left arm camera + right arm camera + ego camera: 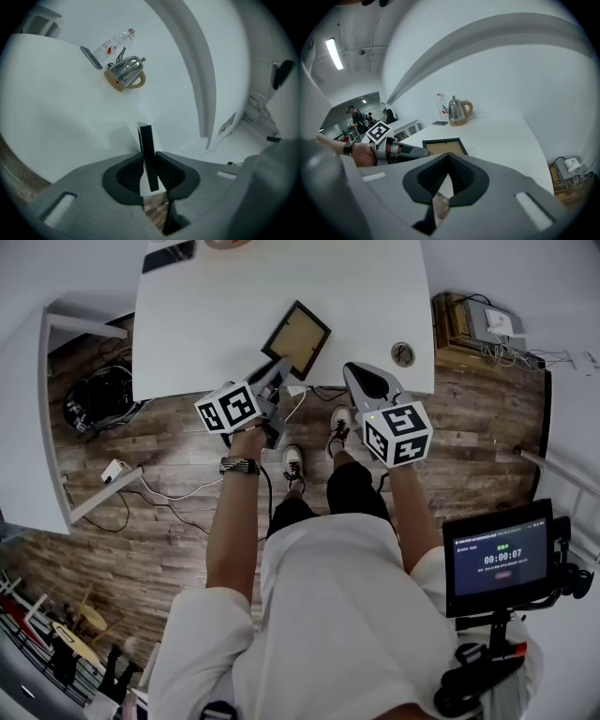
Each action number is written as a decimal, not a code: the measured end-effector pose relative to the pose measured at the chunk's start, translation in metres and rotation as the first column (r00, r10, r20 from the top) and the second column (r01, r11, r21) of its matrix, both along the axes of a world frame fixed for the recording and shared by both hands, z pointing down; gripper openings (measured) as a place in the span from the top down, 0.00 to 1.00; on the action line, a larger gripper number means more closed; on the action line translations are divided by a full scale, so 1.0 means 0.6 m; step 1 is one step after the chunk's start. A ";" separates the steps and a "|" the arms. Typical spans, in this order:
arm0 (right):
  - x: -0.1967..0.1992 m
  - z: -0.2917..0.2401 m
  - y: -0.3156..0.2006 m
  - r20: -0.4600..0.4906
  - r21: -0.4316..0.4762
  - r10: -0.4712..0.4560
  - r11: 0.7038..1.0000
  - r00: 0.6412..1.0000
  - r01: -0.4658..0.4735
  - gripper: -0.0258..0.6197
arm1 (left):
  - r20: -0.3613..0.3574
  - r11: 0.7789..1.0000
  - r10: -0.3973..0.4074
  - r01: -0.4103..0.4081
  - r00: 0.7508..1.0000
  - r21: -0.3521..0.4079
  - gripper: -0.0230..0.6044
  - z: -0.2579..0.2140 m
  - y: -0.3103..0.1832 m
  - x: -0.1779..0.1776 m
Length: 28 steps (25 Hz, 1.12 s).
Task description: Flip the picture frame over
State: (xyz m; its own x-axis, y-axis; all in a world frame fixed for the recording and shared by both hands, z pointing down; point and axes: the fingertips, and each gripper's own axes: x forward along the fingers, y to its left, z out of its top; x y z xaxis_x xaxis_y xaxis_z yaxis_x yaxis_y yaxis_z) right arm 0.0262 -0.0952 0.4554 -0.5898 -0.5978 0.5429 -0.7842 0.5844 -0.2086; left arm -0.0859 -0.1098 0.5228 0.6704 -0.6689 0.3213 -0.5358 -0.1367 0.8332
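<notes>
The picture frame (296, 337) has a black rim and lies on the white table (216, 306) near its front edge, brown backing up. My left gripper (278, 367) is shut on the frame's near corner. In the left gripper view the frame (146, 150) stands edge-on between the pads of that gripper (151, 174). My right gripper (353, 371) hovers over the table's front edge to the right of the frame, shut and empty. The right gripper view shows the frame (443, 146) flat beyond the closed jaws (448, 160), with the left gripper (407, 150) on its left side.
A steel kettle (125, 72), a clear bottle (115, 43) and a dark phone (91, 57) stand at the table's far end. A small round object (402, 353) lies right of the frame. Cables and a power strip (114, 471) lie on the wooden floor; a monitor (497, 559) stands at right.
</notes>
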 end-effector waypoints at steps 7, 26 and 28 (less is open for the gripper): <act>0.004 0.006 0.006 -0.005 -0.012 -0.001 1.000 1.000 0.000 0.96 | 0.068 0.999 0.007 -0.004 0.998 -0.038 0.83 0.031 0.006 0.001; 0.004 0.017 0.018 -0.016 -0.033 -0.010 0.999 1.000 0.010 0.96 | 0.258 0.999 0.039 -0.036 0.965 -0.016 0.80 0.046 0.013 -0.002; 0.003 0.018 0.019 -0.016 -0.036 -0.010 0.999 1.000 0.010 0.96 | 0.306 0.999 0.045 -0.045 0.951 -0.009 0.78 0.046 0.012 -0.004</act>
